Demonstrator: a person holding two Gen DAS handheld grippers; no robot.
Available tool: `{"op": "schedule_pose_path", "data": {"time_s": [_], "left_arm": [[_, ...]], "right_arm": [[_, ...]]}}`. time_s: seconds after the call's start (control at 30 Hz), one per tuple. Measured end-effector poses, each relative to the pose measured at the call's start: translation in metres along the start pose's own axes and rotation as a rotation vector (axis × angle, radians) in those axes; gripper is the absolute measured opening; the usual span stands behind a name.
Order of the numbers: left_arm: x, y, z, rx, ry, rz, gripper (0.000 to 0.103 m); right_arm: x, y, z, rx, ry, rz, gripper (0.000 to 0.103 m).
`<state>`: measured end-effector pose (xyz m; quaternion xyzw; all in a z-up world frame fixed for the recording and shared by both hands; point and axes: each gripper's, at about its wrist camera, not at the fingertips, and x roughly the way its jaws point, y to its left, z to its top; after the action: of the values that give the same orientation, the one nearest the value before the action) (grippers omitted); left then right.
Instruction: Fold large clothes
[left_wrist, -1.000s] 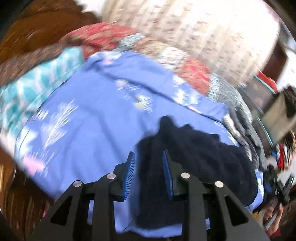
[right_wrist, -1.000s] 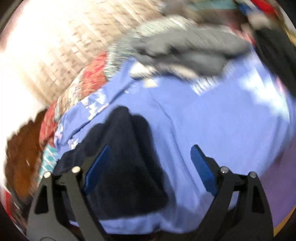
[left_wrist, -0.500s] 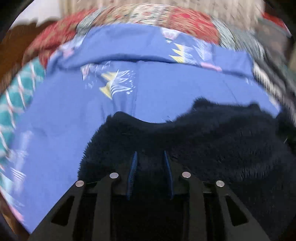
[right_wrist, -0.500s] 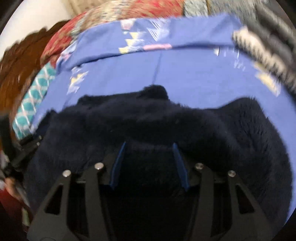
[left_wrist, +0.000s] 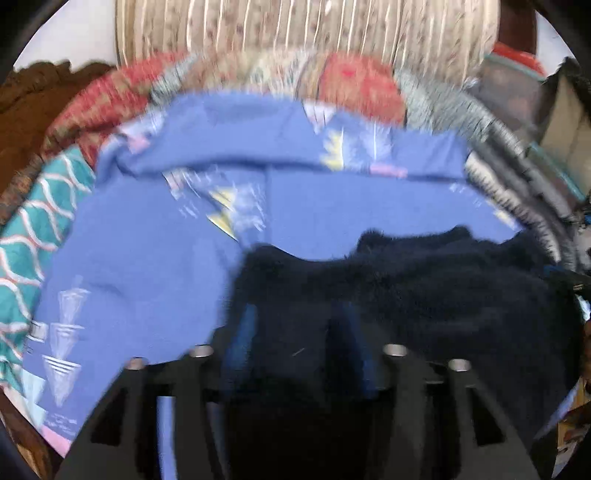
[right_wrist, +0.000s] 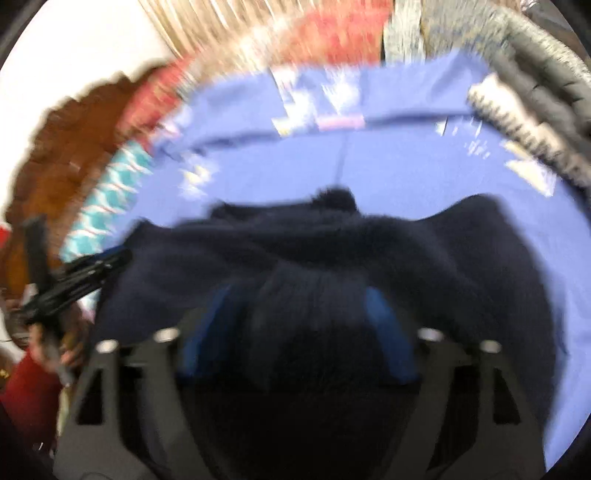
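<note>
Blue patterned sheet (left_wrist: 155, 258) fills most of both frames, spread over what looks like a bed w/ a red patchwork quilt (left_wrist: 354, 92) along the top edge & a teal wavy cloth (left_wrist: 33, 236) at far left. A grey striped garment (right_wrist: 535, 129) sits upper right in the right-wrist view.

Dark navy fleece garment (left_wrist: 424, 288) lies bunched on the sheet, lower centre to lower right in the left view, lower centre in the right.

Left gripper (left_wrist: 299, 339) has fleece betw. its blue pads, jaws part-closed; looks like a grip, but blur stops me being sure. Right gripper (right_wrist: 295, 325): jaws wider, fleece heaped betw. them, can't tell if pinched.

Progress: early, I'd say. Garment's rumpled, no clean fold visible; spreading & folding all left.
</note>
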<state>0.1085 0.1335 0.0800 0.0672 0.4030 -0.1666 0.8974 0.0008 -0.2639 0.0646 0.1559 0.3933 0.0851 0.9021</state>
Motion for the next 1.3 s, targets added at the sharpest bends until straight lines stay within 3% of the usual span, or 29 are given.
{"op": "schedule_pose_path", "data": {"time_s": [0.07, 0.17, 0.23, 0.3, 0.43, 0.53, 0.6, 0.67, 0.73, 0.8, 0.9, 1.03, 1.13, 1.23, 1.3], "left_arm": [[-0.014, 0.021, -0.007, -0.024, 0.014, -0.023, 0.105], [-0.004, 0.05, -0.02, -0.117, 0.136, -0.14, 0.107], [0.016, 0.061, -0.033, -0.192, 0.228, -0.198, 0.107], [0.035, 0.063, -0.043, -0.237, 0.281, -0.254, 0.107], [0.075, 0.061, -0.064, -0.369, 0.351, -0.436, 0.111], [0.1, 0.056, -0.082, -0.469, 0.428, -0.59, 0.113], [0.102, 0.053, -0.088, -0.487, 0.41, -0.64, 0.113], [0.102, 0.047, -0.094, -0.495, 0.406, -0.664, 0.113], [0.093, 0.036, -0.097, -0.477, 0.368, -0.692, 0.105], [0.08, 0.027, -0.098, -0.431, 0.319, -0.638, 0.081], [0.066, 0.039, -0.098, -0.501, 0.256, -0.68, 0.065], [0.033, 0.063, -0.088, -0.549, 0.114, -0.774, 0.063], [-0.008, 0.097, -0.071, -0.549, -0.053, -0.763, 0.063], [-0.048, 0.156, -0.051, -0.575, -0.214, -0.663, 0.063], [-0.069, 0.197, -0.037, -0.579, -0.298, -0.542, 0.063]], "right_arm": [[-0.043, -0.018, -0.014, -0.009, -0.063, -0.054, 0.097], [-0.063, -0.057, -0.035, 0.039, -0.019, -0.14, 0.097], [-0.06, -0.082, -0.047, 0.121, 0.025, -0.131, 0.097], [-0.043, -0.107, -0.063, 0.263, 0.085, -0.006, 0.097], [0.006, -0.125, -0.084, 0.434, 0.198, 0.167, 0.097], [0.026, -0.116, -0.091, 0.463, 0.183, 0.154, 0.099], [0.029, -0.103, -0.086, 0.471, 0.213, 0.217, 0.099], [0.037, -0.078, -0.085, 0.48, 0.263, 0.333, 0.096], [0.042, -0.042, -0.08, 0.37, 0.294, 0.257, 0.091], [0.042, -0.008, -0.067, 0.304, 0.312, 0.205, 0.062], [0.022, 0.039, -0.022, 0.235, 0.24, 0.265, 0.048], [0.003, 0.122, 0.049, 0.069, 0.16, 0.365, 0.045], [0.015, 0.203, 0.096, -0.103, 0.137, 0.4, 0.045], [0.041, 0.279, 0.138, -0.251, 0.102, 0.427, 0.044], [0.07, 0.32, 0.165, -0.293, 0.088, 0.455, 0.044]]}}
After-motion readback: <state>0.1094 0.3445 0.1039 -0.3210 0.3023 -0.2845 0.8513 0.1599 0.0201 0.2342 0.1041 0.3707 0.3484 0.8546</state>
